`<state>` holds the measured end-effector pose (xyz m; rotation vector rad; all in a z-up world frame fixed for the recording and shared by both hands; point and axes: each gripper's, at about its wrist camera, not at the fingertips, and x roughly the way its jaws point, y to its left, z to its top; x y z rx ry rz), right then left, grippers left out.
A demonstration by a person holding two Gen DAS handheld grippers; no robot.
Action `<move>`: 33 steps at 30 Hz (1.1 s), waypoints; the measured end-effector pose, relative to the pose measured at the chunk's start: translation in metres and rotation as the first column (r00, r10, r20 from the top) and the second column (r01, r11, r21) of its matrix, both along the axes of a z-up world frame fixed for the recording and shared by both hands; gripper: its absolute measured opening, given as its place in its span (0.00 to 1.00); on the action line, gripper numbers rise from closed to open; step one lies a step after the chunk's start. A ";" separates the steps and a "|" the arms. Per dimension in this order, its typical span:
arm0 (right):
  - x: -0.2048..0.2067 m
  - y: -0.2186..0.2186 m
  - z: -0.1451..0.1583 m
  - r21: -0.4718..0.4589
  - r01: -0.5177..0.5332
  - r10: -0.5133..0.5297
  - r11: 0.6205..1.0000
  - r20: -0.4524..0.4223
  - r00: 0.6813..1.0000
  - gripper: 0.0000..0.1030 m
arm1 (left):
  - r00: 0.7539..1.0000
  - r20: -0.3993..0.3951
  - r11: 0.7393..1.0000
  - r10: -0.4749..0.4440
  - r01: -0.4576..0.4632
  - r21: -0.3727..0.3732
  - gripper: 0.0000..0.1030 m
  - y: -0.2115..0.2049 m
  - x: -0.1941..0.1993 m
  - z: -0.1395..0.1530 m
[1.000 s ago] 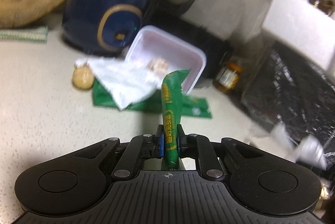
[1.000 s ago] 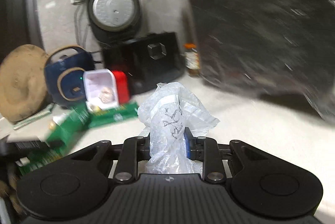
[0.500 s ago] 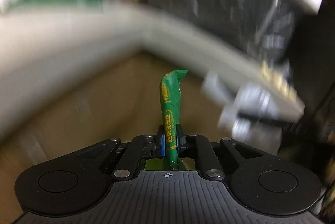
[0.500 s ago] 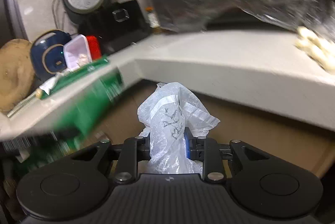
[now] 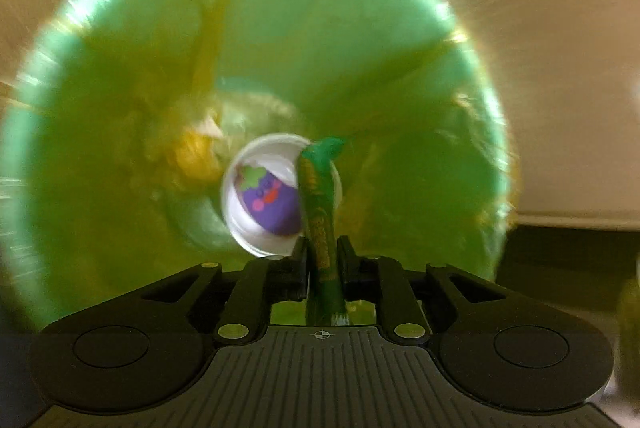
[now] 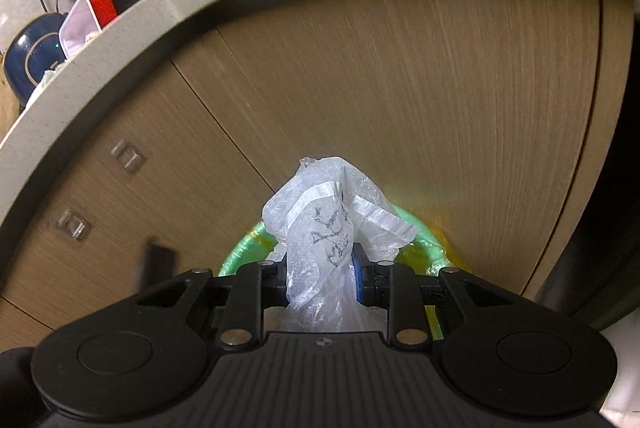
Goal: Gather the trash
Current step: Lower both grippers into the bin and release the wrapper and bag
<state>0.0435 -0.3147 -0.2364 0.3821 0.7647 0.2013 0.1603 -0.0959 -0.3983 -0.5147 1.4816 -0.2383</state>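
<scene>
A green-lined bin [image 5: 160,48] gapes directly below the left tongs [image 5: 322,260], already holding a white cup lid [image 5: 256,204] and other scraps. Those tongs' jaws are opening around a green wrapper [image 5: 318,212], seemingly about to drop it. The right tongs [image 6: 320,278], just above the bin's rim, pinch a crumpled clear plastic bag [image 6: 336,224], not yet dropped; more clutter waits on the surface [image 6: 120,36] above.

L gripper [image 5: 322,260] tilted steeply down, jaws opening; R gripper [image 6: 322,278] clamped, angled down.

grey countertop [image 6: 120,76], white tub [image 6: 76,28], blue appliance [image 6: 28,60]
</scene>
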 end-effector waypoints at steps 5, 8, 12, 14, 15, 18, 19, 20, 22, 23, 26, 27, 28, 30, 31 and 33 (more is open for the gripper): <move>0.008 -0.003 -0.010 0.004 0.029 -0.029 1.000 -0.042 0.999 0.24 | 0.998 -0.058 1.000 0.016 -0.015 0.022 0.20 -0.006 -0.007 -0.029; 0.009 -0.007 -0.022 -0.002 0.045 -0.045 0.999 -0.069 0.997 0.24 | 0.998 -0.060 1.000 0.019 -0.020 -0.019 0.20 -0.003 -0.009 -0.030; 0.016 -0.004 -0.038 -0.015 0.046 -0.048 0.999 -0.120 0.992 0.24 | 1.000 0.016 0.998 0.012 -0.011 -0.069 0.20 0.013 -0.016 -0.006; 0.023 0.001 -0.045 -0.018 0.028 -0.030 0.999 -0.145 0.989 0.24 | 0.997 0.080 0.998 -0.002 0.006 -0.055 0.20 0.023 -0.022 0.014; 0.029 0.007 -0.049 -0.031 0.013 -0.018 0.999 -0.159 0.987 0.24 | 0.994 0.113 0.999 -0.003 0.007 -0.038 0.20 0.030 -0.027 0.025; 0.048 0.027 -0.064 -0.108 -0.026 0.003 0.994 -0.208 0.978 0.27 | 0.979 0.202 1.000 0.015 -0.014 -0.004 0.20 0.047 -0.040 0.055; 0.053 0.035 -0.070 -0.142 -0.035 0.003 0.989 -0.220 0.975 0.30 | 0.974 0.228 1.000 0.021 -0.021 0.000 0.20 0.053 -0.045 0.064; 0.057 0.041 -0.074 -0.169 -0.040 0.000 0.985 -0.232 0.973 0.42 | 0.969 0.247 1.000 0.022 -0.024 0.005 0.20 0.057 -0.049 0.071; 0.057 0.049 -0.080 -0.177 -0.042 -0.002 0.983 -0.238 0.971 0.59 | 0.957 0.288 0.999 0.011 -0.022 0.035 0.20 0.063 -0.058 0.084; 0.055 0.049 -0.081 -0.164 -0.043 0.004 0.985 -0.235 0.972 0.59 | 0.952 0.305 0.999 0.001 -0.017 0.052 0.20 0.065 -0.061 0.087; 0.047 0.047 -0.077 -0.163 -0.038 0.000 0.986 -0.227 0.974 0.59 | 0.944 0.330 0.996 -0.016 -0.013 0.085 0.20 0.068 -0.067 0.093; 0.044 0.046 -0.075 -0.170 -0.031 -0.008 0.985 -0.224 0.975 0.60 | 0.944 0.331 0.996 -0.012 -0.017 0.085 0.20 0.069 -0.068 0.094; 0.042 0.045 -0.072 -0.175 -0.021 -0.019 0.984 -0.220 0.975 0.60 | 0.944 0.331 0.996 -0.008 -0.020 0.082 0.20 0.069 -0.068 0.094; 0.036 0.042 -0.068 -0.178 0.001 -0.040 0.984 -0.215 0.976 0.60 | 0.942 0.335 0.997 -0.012 -0.016 0.081 0.20 0.070 -0.068 0.093; 0.033 0.039 -0.066 -0.179 0.011 -0.050 0.984 -0.213 0.976 0.60 | 0.939 0.342 0.997 -0.017 -0.012 0.082 0.20 0.069 -0.068 0.096; 0.025 0.036 -0.063 -0.176 0.028 -0.065 0.984 -0.207 0.976 0.63 | 0.930 0.366 0.996 -0.026 -0.007 0.091 0.20 0.069 -0.070 0.102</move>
